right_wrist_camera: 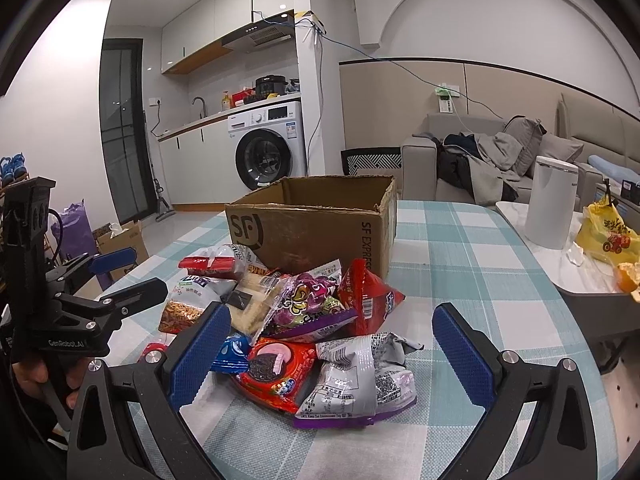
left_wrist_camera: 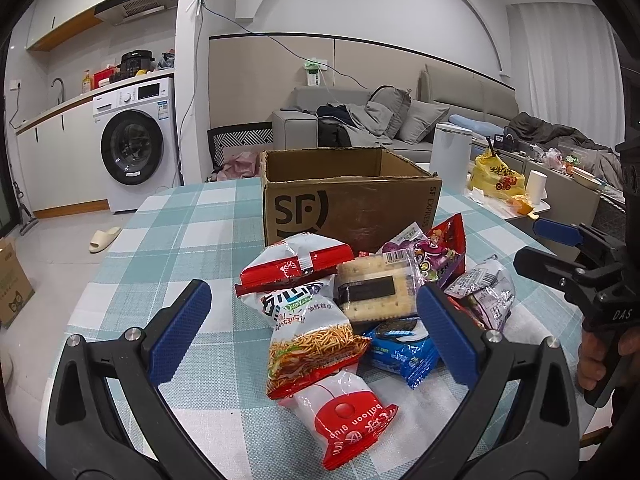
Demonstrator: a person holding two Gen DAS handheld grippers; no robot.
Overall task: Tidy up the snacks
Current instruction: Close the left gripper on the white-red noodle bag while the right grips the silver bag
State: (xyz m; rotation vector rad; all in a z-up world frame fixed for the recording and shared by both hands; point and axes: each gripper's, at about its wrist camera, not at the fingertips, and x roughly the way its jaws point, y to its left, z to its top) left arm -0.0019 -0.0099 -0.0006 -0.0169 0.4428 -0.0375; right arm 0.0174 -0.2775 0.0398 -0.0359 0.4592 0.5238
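Snacks (left_wrist_camera: pixel 344 312) lie heaped on the worktop (left_wrist_camera: pixel 180 240) just ahead of both tools, the open box (left_wrist_camera: pixel 348 196) beyond them. Left tool (left_wrist_camera: pixel 316 324) and right tool (right_wrist_camera: pixel 332 356) both gape, empty. Sorting seems unstarted; next, close on one packet.

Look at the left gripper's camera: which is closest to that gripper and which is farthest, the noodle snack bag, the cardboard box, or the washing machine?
1. Noodle snack bag: right between the open fingers of the left gripper, on the table.
2. Cardboard box: behind the snack pile, middle of the table.
3. Washing machine: far off to the left, past the table, against the wall.
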